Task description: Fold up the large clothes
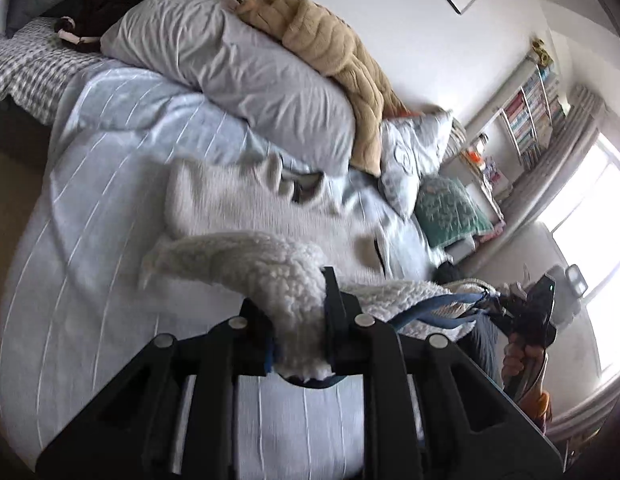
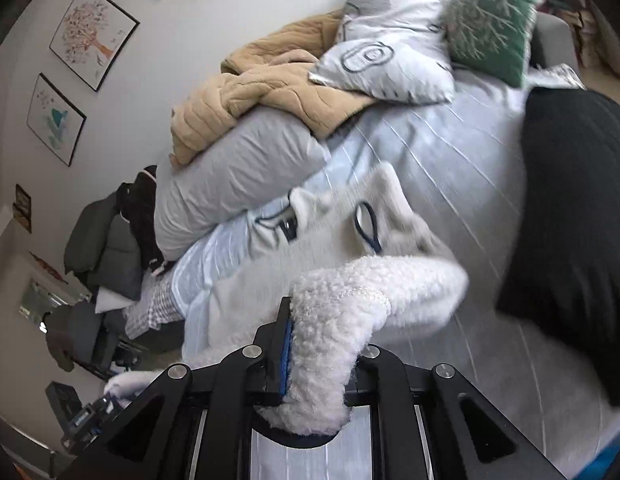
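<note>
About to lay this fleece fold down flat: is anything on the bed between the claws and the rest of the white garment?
Nothing visible does. Both the left claw and the right claw are shut on the white fleece garment, and only bare striped duvet surrounds it. The grey pillow and black cushion sit off to the sides.

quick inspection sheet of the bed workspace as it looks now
surface: bed with striped blue cover, rumpled
job's things: white fleece spread on the cover, its hem lifted by both claws
clutter: grey pillow with tan blanket on top, printed pillow, green cushion, black cushion
grippers: left claw shut on fleece; right claw shut on fleece
cables: nothing seen
surroundings: framed pictures on the wall, bookshelf, bright window
</note>
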A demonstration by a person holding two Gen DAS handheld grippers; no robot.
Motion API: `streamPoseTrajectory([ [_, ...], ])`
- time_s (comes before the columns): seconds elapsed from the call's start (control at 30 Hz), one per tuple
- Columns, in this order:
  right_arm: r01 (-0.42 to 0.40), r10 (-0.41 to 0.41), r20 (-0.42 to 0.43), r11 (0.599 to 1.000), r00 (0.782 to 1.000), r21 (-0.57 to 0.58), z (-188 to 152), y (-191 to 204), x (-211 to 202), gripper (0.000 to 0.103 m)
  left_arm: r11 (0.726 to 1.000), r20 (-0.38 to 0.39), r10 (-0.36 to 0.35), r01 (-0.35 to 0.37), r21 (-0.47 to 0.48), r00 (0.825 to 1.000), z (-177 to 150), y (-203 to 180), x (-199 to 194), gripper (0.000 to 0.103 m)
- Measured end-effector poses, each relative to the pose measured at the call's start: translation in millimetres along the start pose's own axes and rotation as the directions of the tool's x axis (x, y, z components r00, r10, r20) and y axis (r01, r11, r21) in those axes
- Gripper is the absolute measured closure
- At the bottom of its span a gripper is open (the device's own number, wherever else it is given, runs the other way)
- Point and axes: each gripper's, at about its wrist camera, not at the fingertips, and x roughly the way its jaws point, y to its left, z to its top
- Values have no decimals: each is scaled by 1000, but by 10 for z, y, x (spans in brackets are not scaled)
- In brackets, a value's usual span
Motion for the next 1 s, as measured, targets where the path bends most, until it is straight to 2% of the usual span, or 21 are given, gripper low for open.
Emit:
streamPoseTrajectory([
  [0.23, 32, -33, -3, 996, 999, -88, 709, 207, 758, 86, 997, -6, 71, -71, 14, 997, 707, 208, 851, 77],
  [0.37, 54, -56, -30, 995, 998, -85, 1030, 143, 1402, 81, 994, -129, 106, -102, 35, 986, 983, 463, 1638, 63],
  [0.43, 79, -82, -57, 995, 995, -54, 1152, 1, 1821, 74, 989, -207, 148, -146, 27, 967, 1049, 635, 2022, 59],
  [0.47, 93, -95, -78, 995, 992, -30, 1198, -106, 2051, 71, 987, -266, 160, -163, 9, 951, 1066, 781, 2270, 56],
  [0.53, 109, -106, -111, 994, 988, 24, 1251, -307, 2373, 49, 985, -314, 151, -169, -30, 937, 1065, 946, 2488, 52],
  [0.57, 136, -128, -128, 989, 984, 58, 1274, -430, 2521, 43, 983, -316, 148, -174, -54, 937, 1074, 1041, 2563, 51],
  [0.6, 156, -144, -136, 984, 980, 87, 1302, -534, 2614, 38, 983, -320, 128, -162, -82, 939, 1093, 1122, 2602, 50],
  [0.63, 144, -127, -139, 983, 982, 116, 1324, -620, 2670, 38, 984, -326, 106, -146, -102, 939, 1100, 1159, 2608, 50],
  [0.73, 61, -29, -163, 979, 986, 196, 1413, -848, 2726, 38, 982, -362, 12, -79, -171, 932, 1169, 1274, 2566, 47],
  [0.77, 39, -4, -168, 977, 986, 208, 1436, -890, 2709, 37, 982, -374, -6, -66, -178, 927, 1195, 1285, 2512, 42],
  [0.8, 15, 22, -165, 976, 986, 217, 1464, -930, 2645, 37, 984, -376, -1, -67, -168, 927, 1215, 1278, 2427, 32],
  [0.87, 22, 5, -137, 980, 991, 196, 1524, -950, 2485, 33, 988, -353, 48, -96, -118, 934, 1290, 1244, 2249, 25],
  [0.93, 55, -39, -103, 986, 994, 157, 1581, -948, 2321, 27, 993, -302, 92, -110, -45, 949, 1366, 1205, 2070, 22],
  [1.0, 86, -77, -76, 990, 994, 111, 1623, -932, 2199, 26, 984, -268, 176, -164, 67, 947, 1375, 1158, 2019, 21],
])
